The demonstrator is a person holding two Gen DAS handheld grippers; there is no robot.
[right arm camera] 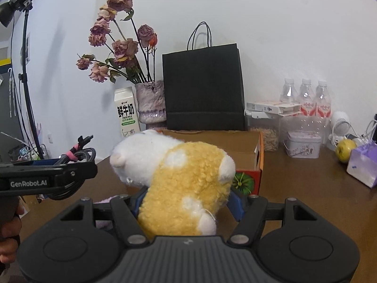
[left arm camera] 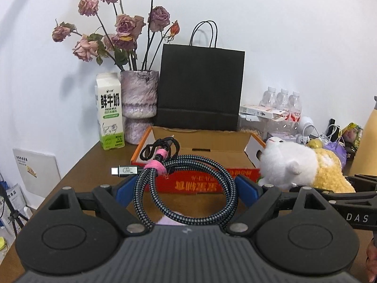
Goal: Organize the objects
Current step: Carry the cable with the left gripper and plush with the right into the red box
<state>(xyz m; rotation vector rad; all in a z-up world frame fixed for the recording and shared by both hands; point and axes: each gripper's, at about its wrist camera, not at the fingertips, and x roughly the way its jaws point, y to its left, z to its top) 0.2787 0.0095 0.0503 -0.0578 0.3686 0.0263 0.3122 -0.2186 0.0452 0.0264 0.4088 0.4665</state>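
A coiled grey braided cable (left arm camera: 188,159) with pink ties sits between the blue pads of my left gripper (left arm camera: 186,186), which is shut on it above the brown table. My right gripper (right arm camera: 186,200) is shut on a yellow and white plush toy (right arm camera: 188,176), whose white head points left. Both are held just in front of an open cardboard box (left arm camera: 212,139) with red and orange sides. In the left wrist view the plush toy (left arm camera: 287,165) hangs at the right. In the right wrist view the cable (right arm camera: 77,153) and a hand show at the left edge.
Behind the box (right arm camera: 258,165) stand a milk carton (left arm camera: 109,113), a vase of dried roses (left arm camera: 139,103) and a black paper bag (left arm camera: 200,89). To the right are water bottles (right arm camera: 306,94), a tin (right arm camera: 302,143), an apple (right arm camera: 345,151) and a purple pouch (right arm camera: 362,165). A tripod (right arm camera: 23,47) stands left.
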